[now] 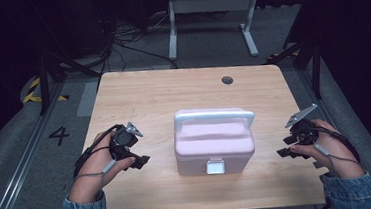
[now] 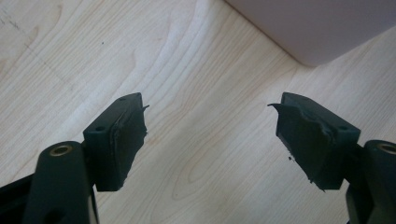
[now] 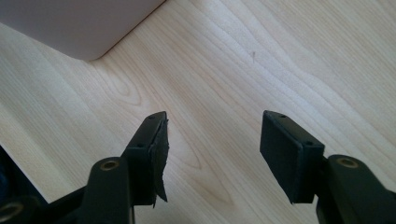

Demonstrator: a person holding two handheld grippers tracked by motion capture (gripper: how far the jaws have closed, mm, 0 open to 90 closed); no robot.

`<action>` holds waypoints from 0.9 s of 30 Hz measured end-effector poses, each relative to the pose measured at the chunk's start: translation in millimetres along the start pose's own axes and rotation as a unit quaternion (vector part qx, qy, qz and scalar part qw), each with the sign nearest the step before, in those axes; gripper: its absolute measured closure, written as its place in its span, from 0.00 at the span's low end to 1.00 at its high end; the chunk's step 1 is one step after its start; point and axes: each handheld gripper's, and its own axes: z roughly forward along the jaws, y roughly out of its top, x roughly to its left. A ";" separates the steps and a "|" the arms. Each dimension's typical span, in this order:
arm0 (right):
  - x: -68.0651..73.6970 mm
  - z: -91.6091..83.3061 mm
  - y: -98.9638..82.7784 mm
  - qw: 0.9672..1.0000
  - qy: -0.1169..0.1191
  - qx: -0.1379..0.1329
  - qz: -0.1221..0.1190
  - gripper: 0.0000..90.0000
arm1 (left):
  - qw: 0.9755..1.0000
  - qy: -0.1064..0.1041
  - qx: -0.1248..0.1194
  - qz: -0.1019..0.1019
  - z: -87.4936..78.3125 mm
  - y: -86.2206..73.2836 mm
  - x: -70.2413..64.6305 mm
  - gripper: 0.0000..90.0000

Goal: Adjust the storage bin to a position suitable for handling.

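Centrally pink box, corner cropped, tongs apart

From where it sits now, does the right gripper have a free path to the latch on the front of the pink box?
Probably yes. The right gripper is open, beside the pink box, with bare table between; the latch faces the person, unobstructed.

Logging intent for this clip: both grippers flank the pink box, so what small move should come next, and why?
Probably the right gripper moves in toward the white latch on the box front. The box is shut and sits untouched on the table, and both grippers, left included, are open and empty at its sides.
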 end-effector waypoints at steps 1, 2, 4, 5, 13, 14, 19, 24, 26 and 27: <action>0.0 0.2 -0.6 1.000 -0.001 0.001 0.000 0.47 | 1.000 0.000 -0.002 0.003 -0.7 0.9 -0.2 0.27; 0.4 0.4 -0.9 1.000 0.000 0.001 0.002 0.47 | 1.000 -0.005 -0.009 0.003 -2.0 2.5 -1.4 0.27; 0.6 0.1 -2.1 1.000 0.000 0.001 0.002 0.47 | 1.000 -0.013 -0.021 0.008 -4.6 5.8 -4.6 0.30; 0.8 -0.2 -2.5 1.000 -0.003 0.000 0.004 0.47 | 1.000 -0.017 -0.025 0.009 -6.0 7.5 -6.9 0.30; 2.0 -2.2 -8.1 1.000 -0.010 -0.001 0.008 0.46 | 0.998 -0.028 -0.053 0.032 -9.0 20.7 -16.9 0.30; 2.2 -2.2 -9.0 1.000 -0.009 -0.001 0.010 0.46 | 0.997 -0.038 -0.053 0.031 -8.9 22.8 -17.7 0.30; 2.8 -2.8 -14.9 1.000 -0.013 0.000 0.014 0.45 | 0.996 -0.045 -0.072 0.035 -7.4 31.1 -20.8 0.29; 4.3 -2.4 -19.1 1.000 -0.012 0.003 0.020 0.45 | 0.991 -0.059 -0.111 0.038 -9.0 40.5 -23.7 0.27; 4.5 -2.4 -19.8 1.000 -0.012 0.003 0.019 0.45 | 0.990 -0.067 -0.119 0.033 -9.1 41.8 -24.2 0.26; 4.8 -2.3 -20.7 1.000 -0.013 0.003 0.019 0.45 | 0.989 -0.067 -0.127 0.033 -9.2 43.0 -23.8 0.25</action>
